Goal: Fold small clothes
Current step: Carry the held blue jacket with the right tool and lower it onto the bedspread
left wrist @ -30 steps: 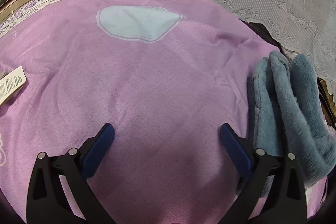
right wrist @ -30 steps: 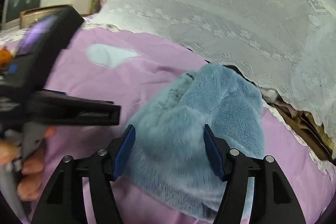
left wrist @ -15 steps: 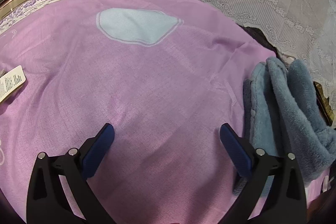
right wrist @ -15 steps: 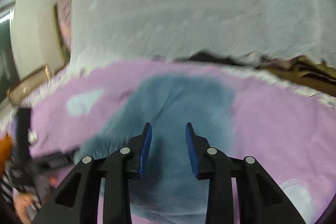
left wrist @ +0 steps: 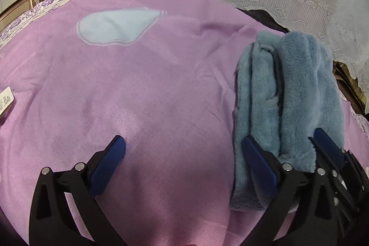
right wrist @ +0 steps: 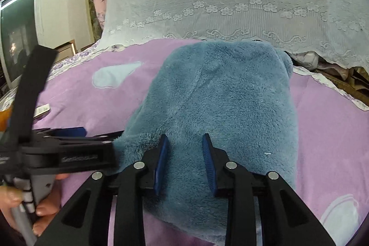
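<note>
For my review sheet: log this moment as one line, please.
stage: gripping | right claw: pinching fluffy blue fleece garment | left claw: open, beside garment | surface: pink bedspread

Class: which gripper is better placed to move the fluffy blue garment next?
Right. The right gripper has its narrowed jaws over the fluffy blue garment; the left gripper stands open over the bare pink sheet, garment beside it.
</note>
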Demonstrator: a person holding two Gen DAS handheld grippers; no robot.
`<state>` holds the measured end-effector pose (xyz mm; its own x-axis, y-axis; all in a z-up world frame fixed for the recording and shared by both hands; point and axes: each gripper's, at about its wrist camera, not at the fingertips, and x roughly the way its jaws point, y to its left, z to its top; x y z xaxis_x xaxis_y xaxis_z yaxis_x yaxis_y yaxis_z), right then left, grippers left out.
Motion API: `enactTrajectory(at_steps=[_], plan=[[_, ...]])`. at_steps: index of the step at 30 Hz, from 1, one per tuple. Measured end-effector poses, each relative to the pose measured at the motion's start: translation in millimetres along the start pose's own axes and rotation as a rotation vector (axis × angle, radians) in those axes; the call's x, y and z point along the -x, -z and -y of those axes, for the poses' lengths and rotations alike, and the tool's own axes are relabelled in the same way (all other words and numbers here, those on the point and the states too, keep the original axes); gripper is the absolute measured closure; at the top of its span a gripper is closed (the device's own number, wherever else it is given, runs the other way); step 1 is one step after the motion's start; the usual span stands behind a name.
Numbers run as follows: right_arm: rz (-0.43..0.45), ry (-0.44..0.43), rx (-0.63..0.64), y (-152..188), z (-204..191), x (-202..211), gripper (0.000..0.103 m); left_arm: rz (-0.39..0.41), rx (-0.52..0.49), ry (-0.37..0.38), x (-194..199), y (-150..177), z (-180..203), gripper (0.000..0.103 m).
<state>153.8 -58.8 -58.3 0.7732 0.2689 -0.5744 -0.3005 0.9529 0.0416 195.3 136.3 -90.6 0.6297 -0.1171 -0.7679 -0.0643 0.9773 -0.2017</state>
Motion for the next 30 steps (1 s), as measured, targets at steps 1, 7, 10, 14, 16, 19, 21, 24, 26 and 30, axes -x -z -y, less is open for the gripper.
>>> enactTrajectory(at_steps=[1, 7, 10, 14, 16, 19, 21, 24, 26, 30], plan=[[0.005, -0.008, -0.005, -0.7, 2.1, 1.5, 0.072, 0.000, -0.004, -0.005, -0.8, 0.3, 0.3, 0.004], [0.097, 0.010, -0.135, -28.2, 40.5, 22.5, 0.071, 0.017, -0.004, -0.020, 4.3, 0.9, -1.0, 0.004], [0.072, 0.038, -0.148, -46.3, 54.8, 9.1, 0.071, 0.102, 0.025, 0.019, 25.4, -8.1, -4.2, 0.004], [0.027, 0.021, -0.156, -66.6, 63.9, -15.9, 0.071, 0.150, -0.027, 0.058, 38.0, -19.2, 17.4, 0.004], [0.011, 0.032, -0.136, -72.5, 63.3, -28.9, 0.070, 0.142, -0.091, 0.037, 27.6, -19.8, 36.1, 0.004], [-0.054, 0.030, -0.127, -66.1, 61.2, -51.7, 0.063, 0.078, -0.160, -0.077, -7.6, -14.7, 52.2, 0.004], [-0.112, 0.031, -0.129, -54.2, 63.7, -74.9, 0.062, 0.030, -0.127, -0.042, -23.7, -15.5, 43.8, 0.004], [-0.112, -0.001, -0.167, -47.2, 72.6, -86.9, 0.062, 0.019, -0.119, -0.028, -29.6, -16.9, 40.6, 0.004], [-0.113, -0.012, -0.174, -46.5, 74.3, -86.0, 0.062, 0.042, -0.135, -0.048, -27.5, -14.2, 46.1, 0.004], [0.094, -0.007, -0.220, -30.5, 72.7, -44.7, 0.061, 0.061, -0.093, 0.017, -22.5, -9.1, 37.2, 0.004]])
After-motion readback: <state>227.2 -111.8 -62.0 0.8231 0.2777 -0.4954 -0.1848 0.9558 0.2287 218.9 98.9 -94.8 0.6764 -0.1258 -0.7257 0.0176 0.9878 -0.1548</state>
